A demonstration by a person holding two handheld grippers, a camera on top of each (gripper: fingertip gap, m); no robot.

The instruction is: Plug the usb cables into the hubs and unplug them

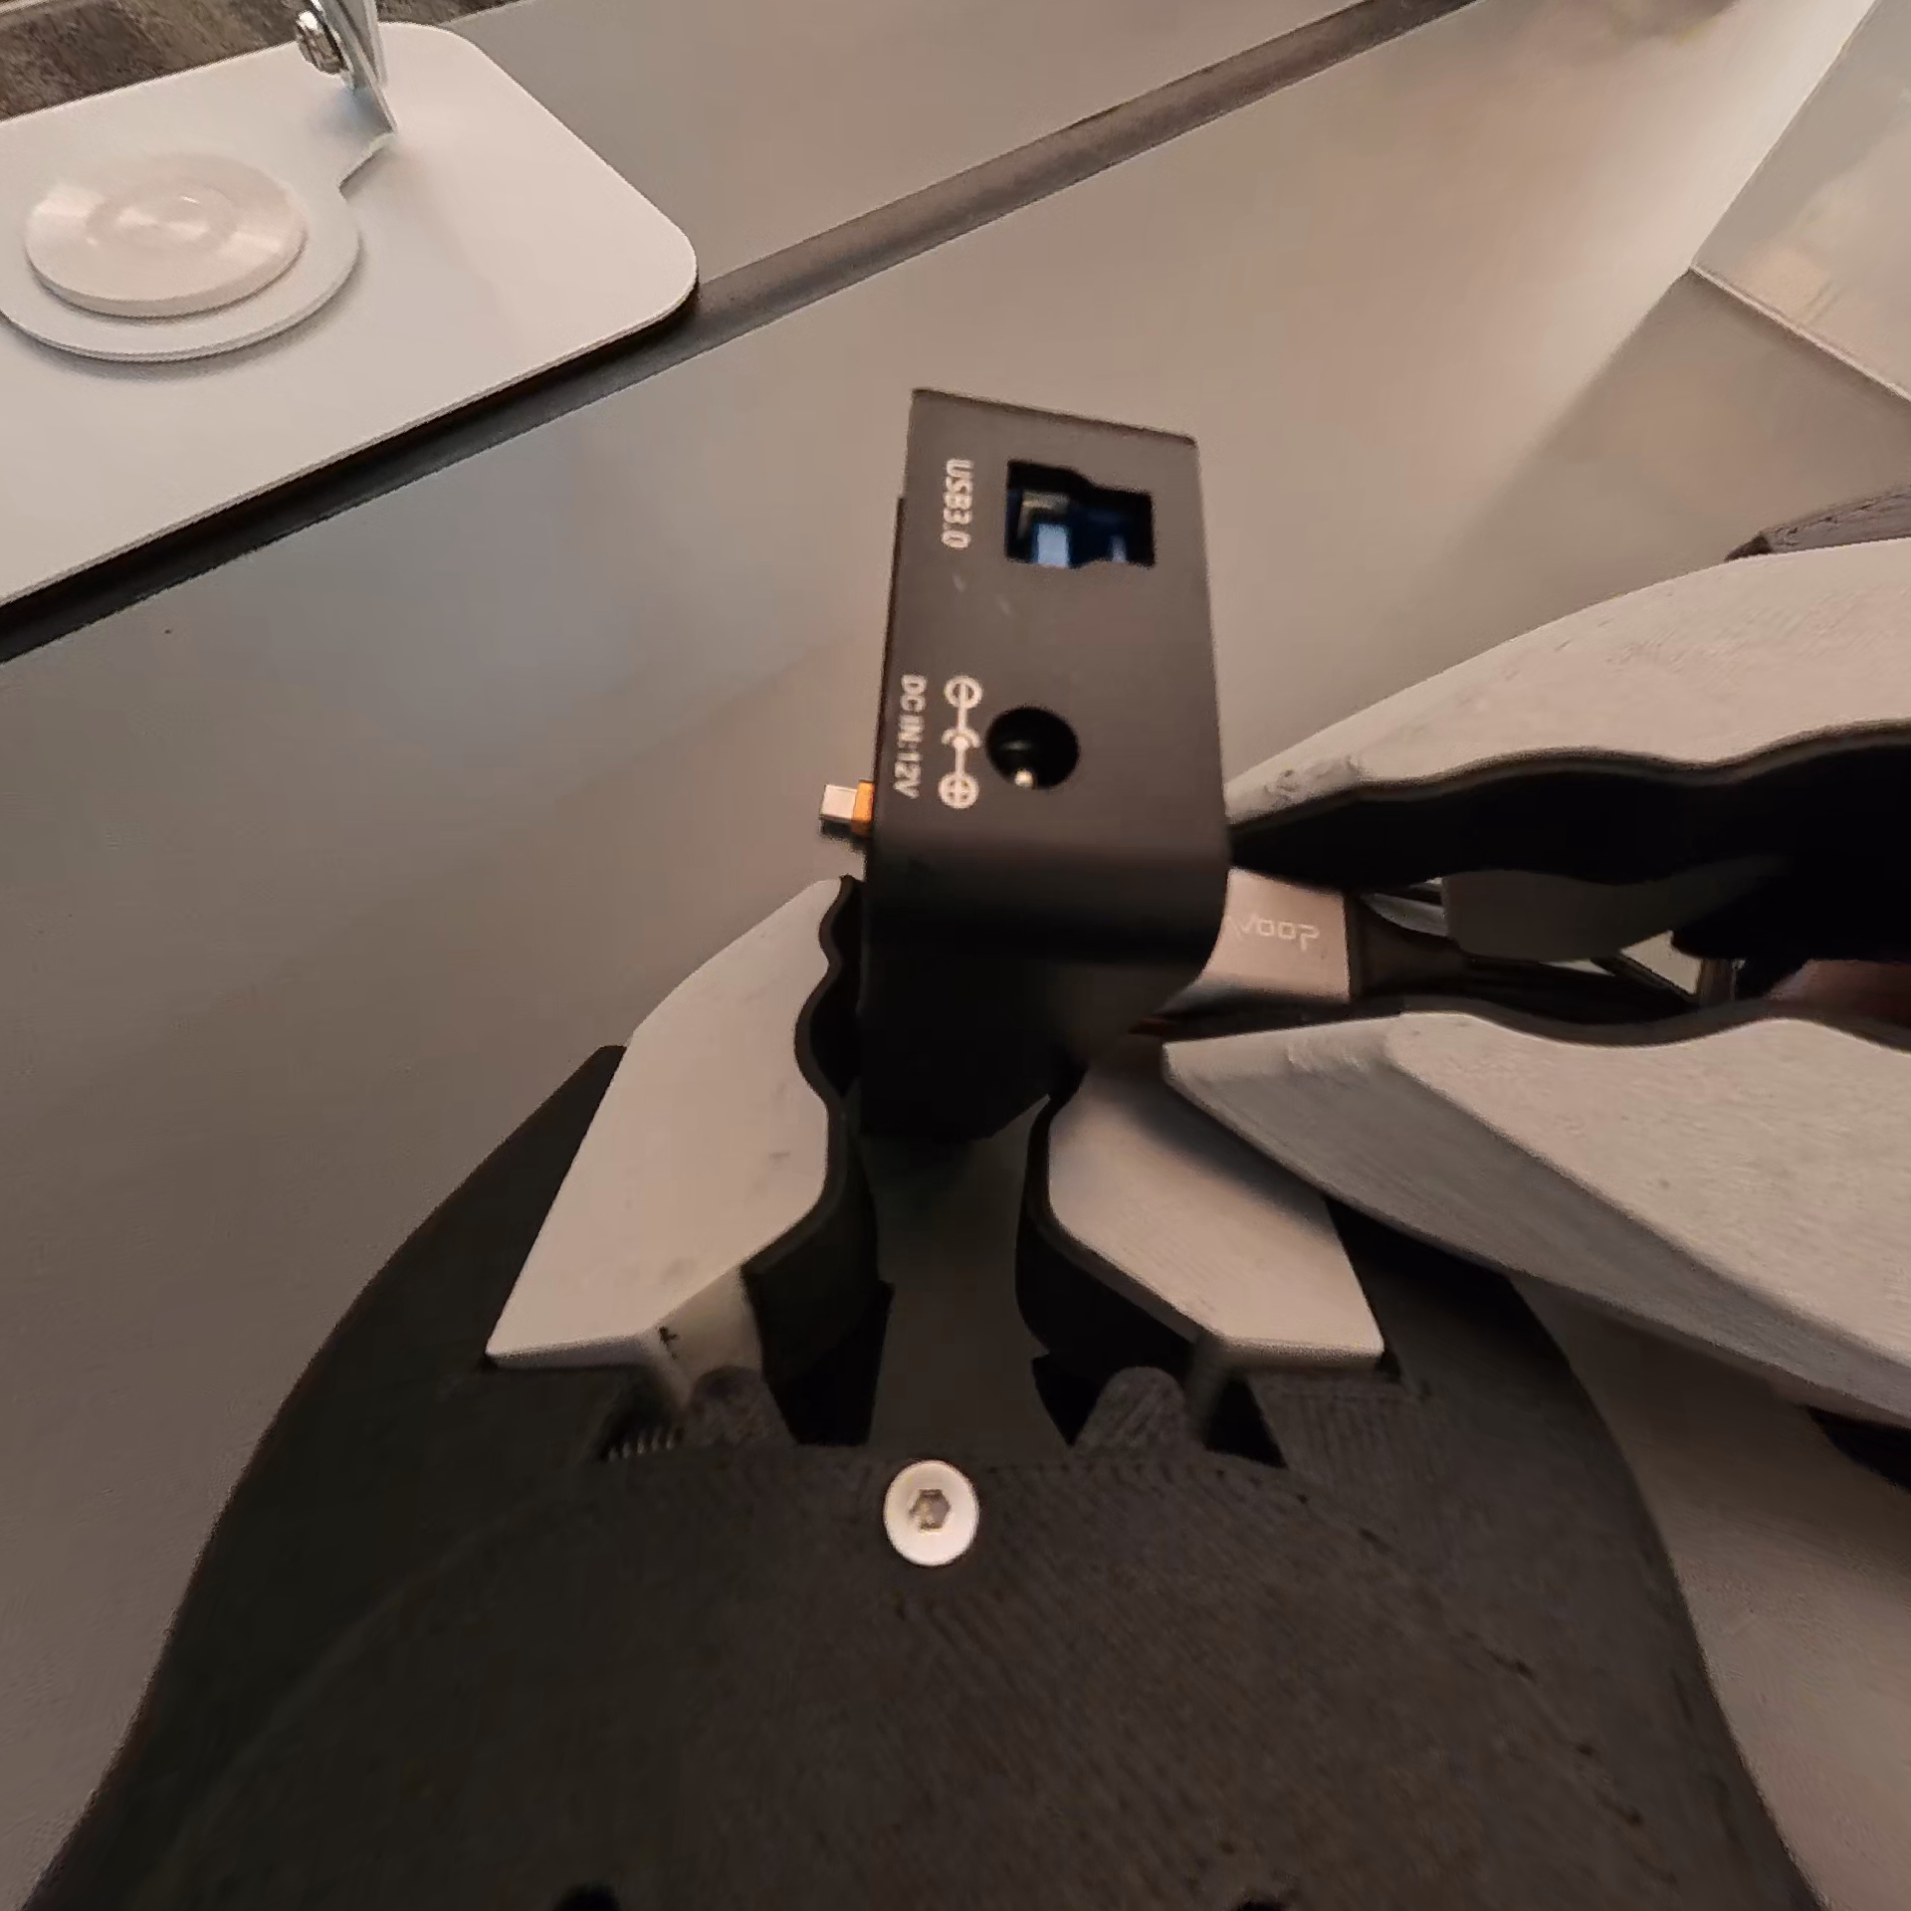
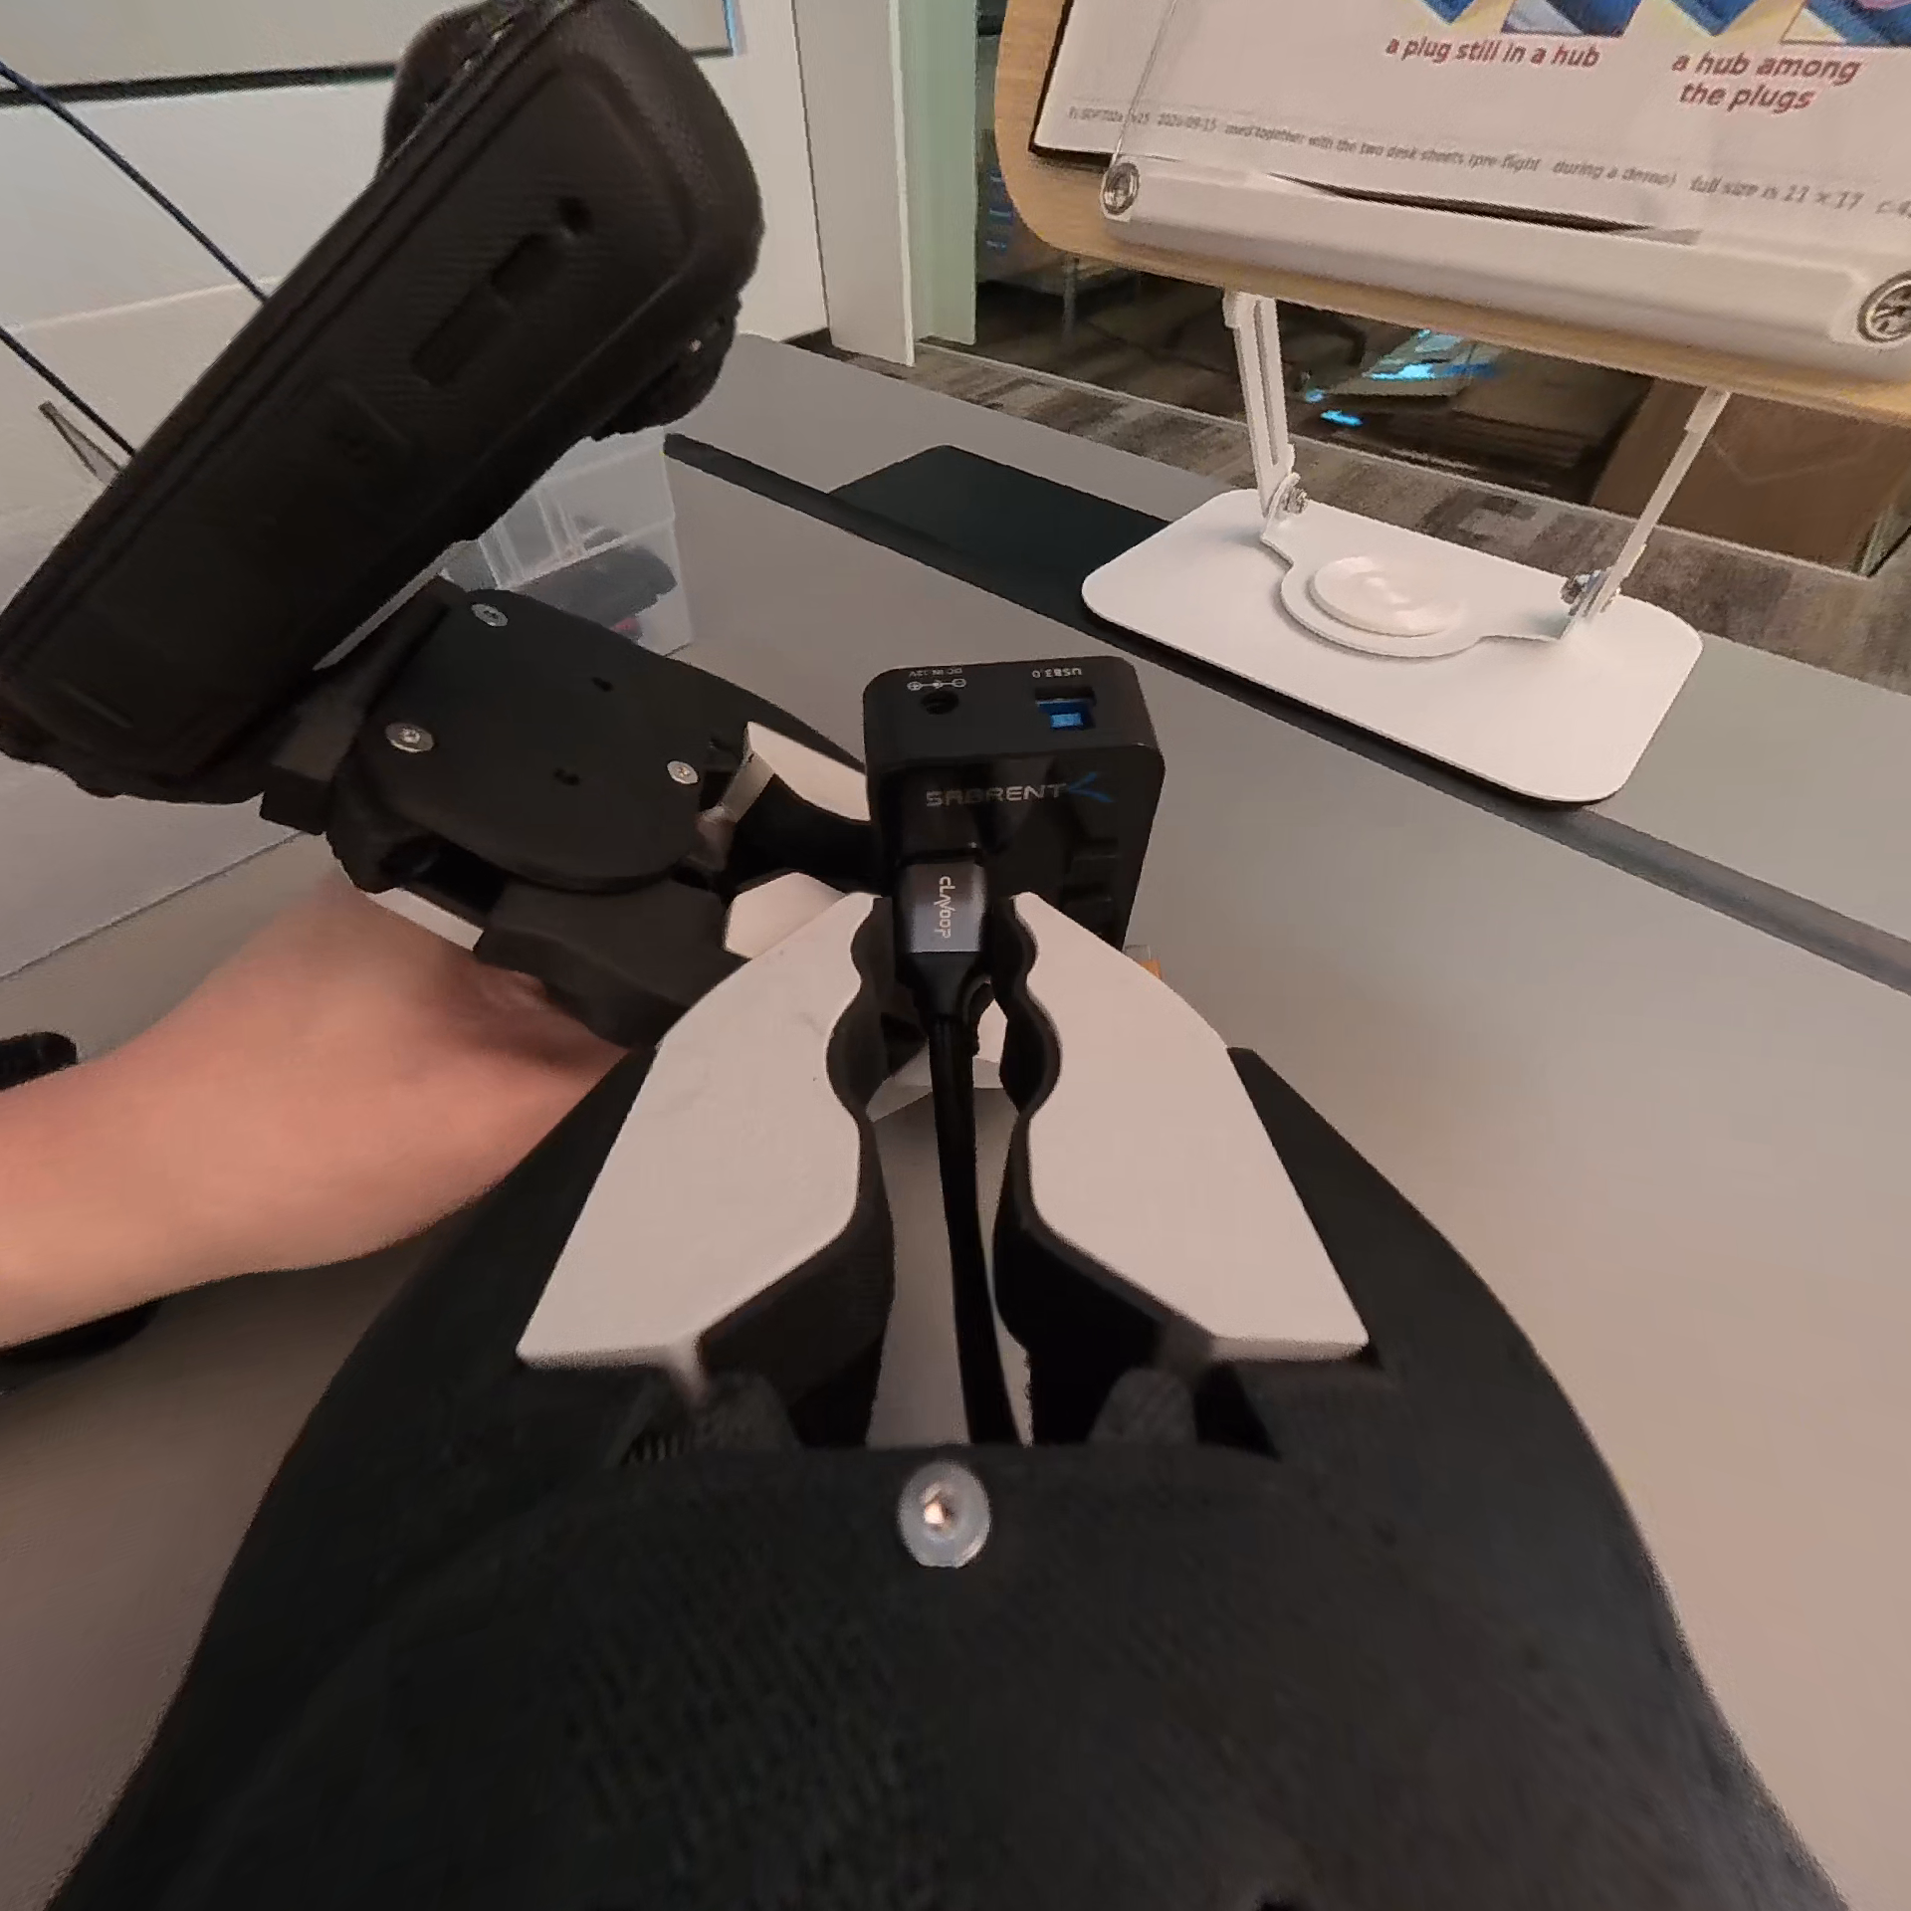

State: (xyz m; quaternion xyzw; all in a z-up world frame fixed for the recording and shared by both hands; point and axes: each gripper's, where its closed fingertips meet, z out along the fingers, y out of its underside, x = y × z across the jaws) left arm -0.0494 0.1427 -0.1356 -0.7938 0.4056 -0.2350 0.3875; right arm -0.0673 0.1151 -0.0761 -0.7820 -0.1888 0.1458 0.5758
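Note:
A black USB hub stands on end above the grey table; my left gripper is shut on its lower end. Its end face shows a blue USB port and a round power socket. A grey-shelled USB plug meets the hub's right side, held by my right gripper, which comes in from the right. In the right wrist view my right gripper is shut on that plug, which sits against the hub; its black cable runs back between the fingers. The left gripper holds the hub from the left.
A white document stand's base lies at the far left of the table; it shows in the right wrist view at the right, holding a printed sheet. A clear plastic bin sits behind the left gripper. A person's forearm rests at left. The gap from one gripper's tips to the other's is roughly 7 cm.

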